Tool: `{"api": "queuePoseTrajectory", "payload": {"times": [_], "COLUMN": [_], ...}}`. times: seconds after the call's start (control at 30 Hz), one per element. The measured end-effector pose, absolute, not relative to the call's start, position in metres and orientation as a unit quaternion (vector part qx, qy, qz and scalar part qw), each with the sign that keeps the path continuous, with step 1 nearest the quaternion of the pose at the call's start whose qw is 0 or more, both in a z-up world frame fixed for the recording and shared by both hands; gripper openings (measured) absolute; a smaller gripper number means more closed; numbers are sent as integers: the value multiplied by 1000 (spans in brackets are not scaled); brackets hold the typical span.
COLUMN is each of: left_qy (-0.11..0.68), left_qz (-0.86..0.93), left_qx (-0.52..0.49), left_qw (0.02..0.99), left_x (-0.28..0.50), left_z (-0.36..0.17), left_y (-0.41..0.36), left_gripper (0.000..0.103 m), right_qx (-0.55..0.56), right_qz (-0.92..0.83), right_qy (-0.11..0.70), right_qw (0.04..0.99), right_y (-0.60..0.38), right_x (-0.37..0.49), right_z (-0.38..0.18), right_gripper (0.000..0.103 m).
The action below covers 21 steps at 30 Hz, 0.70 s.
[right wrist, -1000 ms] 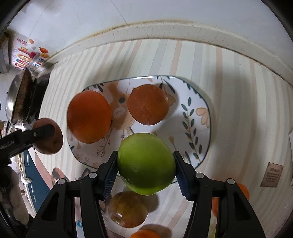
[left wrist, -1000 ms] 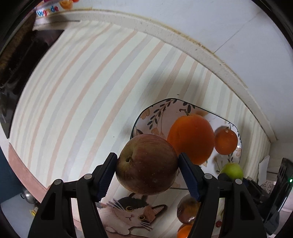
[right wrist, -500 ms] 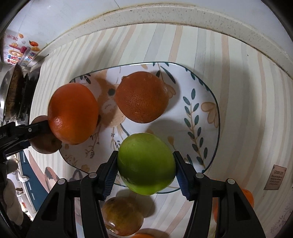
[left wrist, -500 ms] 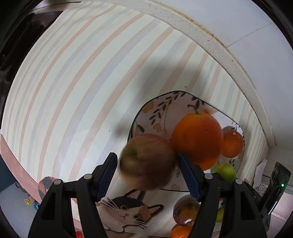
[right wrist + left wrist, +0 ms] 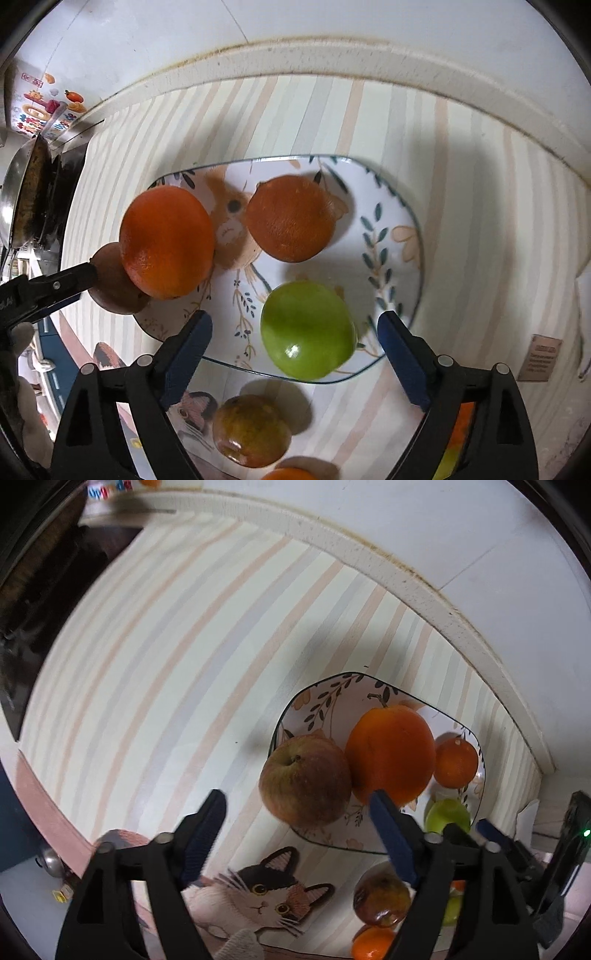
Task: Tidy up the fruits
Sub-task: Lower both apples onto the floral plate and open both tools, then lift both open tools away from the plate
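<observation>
The left gripper [image 5: 297, 814] is pointed down over the near left corner of a floral plate [image 5: 325, 698]. Its jaws have just been opening and are now spread wide, with the blue pads clear of a red-brown apple [image 5: 304, 779]. The apple is seen at the plate's left edge, pressed against a large orange [image 5: 391, 753] with a short stem. A smaller orange [image 5: 456, 762] is seen behind it on the plate.

The right gripper [image 5: 295, 334] is held over the near edge of the same plate [image 5: 395, 221]. Its jaws have likewise just been opening and are parted wide. A green apple [image 5: 308, 330] is seen between the pads, nearer the right one, but is touched by neither. It is seated on the plate's near rim. In this view the large orange [image 5: 168, 242] and the darker orange [image 5: 291, 218] are found further back, and the red-brown apple [image 5: 112, 284] is partly hidden behind the large orange, with the left gripper's dark finger [image 5: 51, 286] just beside it.

The plate is set on a striped tablecloth [image 5: 166, 657] printed with a cat [image 5: 266, 897]. A mottled brownish fruit [image 5: 251, 430] is left on the cloth, near the plate's front edge, and part of another orange [image 5: 373, 945] is seen just below it.
</observation>
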<state>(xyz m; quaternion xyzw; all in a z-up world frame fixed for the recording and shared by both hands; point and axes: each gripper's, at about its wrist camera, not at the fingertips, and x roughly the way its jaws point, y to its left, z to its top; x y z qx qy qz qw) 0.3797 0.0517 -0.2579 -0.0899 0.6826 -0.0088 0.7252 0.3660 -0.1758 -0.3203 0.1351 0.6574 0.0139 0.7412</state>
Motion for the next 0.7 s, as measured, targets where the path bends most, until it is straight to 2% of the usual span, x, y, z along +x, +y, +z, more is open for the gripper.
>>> {"api": "queuePoseTrajectory", "payload": {"times": [0.3,0.7], "left_qy": [632,566], "left_qz": [-6,-22], "left_qx": [-21,-4], "left_qw": [775,824], "left_x": [331,261], "left_z": [-219,-152], "left_y": [34,22], "left_gripper": [87,87], "right_qx": [94,78], "right_qz": [9,10], "right_qy": [635,572], "right_qw": [767,817], "right_y": [-171,-161], "right_x": [330,262], "right_z": [-273,-196], "right_gripper": [94,94]}}
